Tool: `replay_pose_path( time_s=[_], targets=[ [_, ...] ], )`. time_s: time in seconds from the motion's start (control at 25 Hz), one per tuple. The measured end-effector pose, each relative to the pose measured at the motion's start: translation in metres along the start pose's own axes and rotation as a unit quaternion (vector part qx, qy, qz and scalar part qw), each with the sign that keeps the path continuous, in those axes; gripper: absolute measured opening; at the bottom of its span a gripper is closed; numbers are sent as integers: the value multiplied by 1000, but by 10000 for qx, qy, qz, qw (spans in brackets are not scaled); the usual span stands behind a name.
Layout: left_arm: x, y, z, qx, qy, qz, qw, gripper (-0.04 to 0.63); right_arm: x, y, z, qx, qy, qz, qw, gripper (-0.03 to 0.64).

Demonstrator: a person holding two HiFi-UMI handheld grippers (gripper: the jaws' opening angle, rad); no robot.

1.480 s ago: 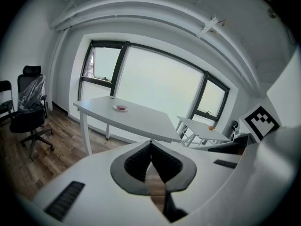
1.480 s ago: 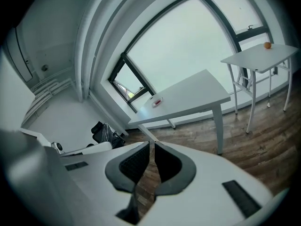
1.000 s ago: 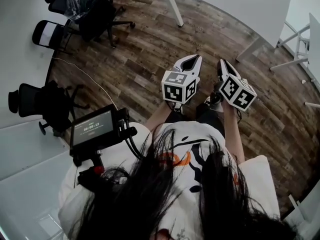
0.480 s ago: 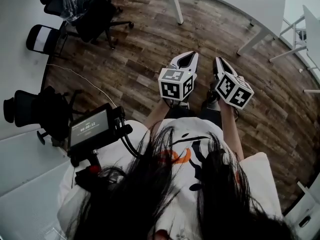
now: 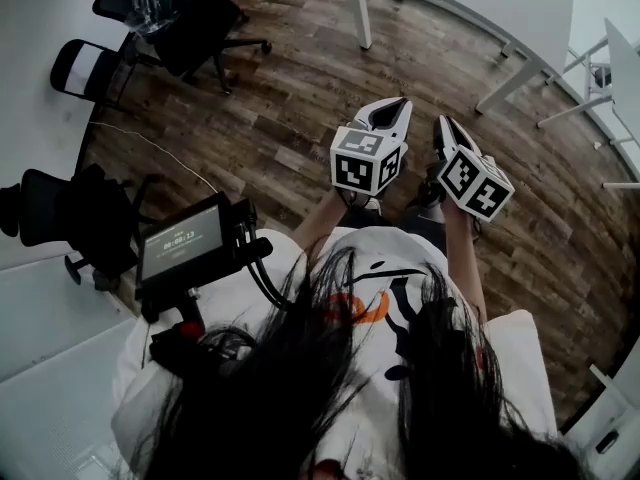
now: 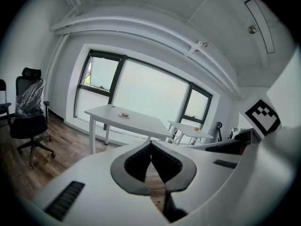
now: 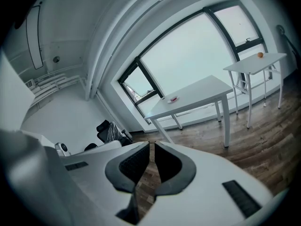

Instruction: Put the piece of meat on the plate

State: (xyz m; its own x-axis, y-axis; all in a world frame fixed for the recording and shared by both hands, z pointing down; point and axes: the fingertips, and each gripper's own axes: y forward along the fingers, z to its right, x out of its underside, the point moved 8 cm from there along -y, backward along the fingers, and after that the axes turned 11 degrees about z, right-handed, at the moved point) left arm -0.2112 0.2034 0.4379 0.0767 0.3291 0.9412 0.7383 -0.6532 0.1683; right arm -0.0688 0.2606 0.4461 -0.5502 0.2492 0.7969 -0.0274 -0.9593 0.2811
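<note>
The left tongs and right tongs are both closed and empty, held side by side. A small plate sits on the white table well ahead.

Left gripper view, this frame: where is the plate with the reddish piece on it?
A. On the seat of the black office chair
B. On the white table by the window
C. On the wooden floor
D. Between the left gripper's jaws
B: the plate sits on top of the white table in front of the window, well ahead of the left gripper, whose jaws are together with nothing between them.
</note>
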Motion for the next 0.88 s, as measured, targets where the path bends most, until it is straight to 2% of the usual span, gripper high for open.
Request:
replay_pose_path(
  time_s=[0.32, 0.88],
  targets=[
    [-1, 6, 7, 183, 68, 10, 9998, 6, 1, -2, 3, 47, 39, 0, 10000, 41],
    [-5, 8, 9, 264, 83, 66, 9996, 6, 0, -8, 2, 89, -36, 30, 9999, 41]
  ],
)
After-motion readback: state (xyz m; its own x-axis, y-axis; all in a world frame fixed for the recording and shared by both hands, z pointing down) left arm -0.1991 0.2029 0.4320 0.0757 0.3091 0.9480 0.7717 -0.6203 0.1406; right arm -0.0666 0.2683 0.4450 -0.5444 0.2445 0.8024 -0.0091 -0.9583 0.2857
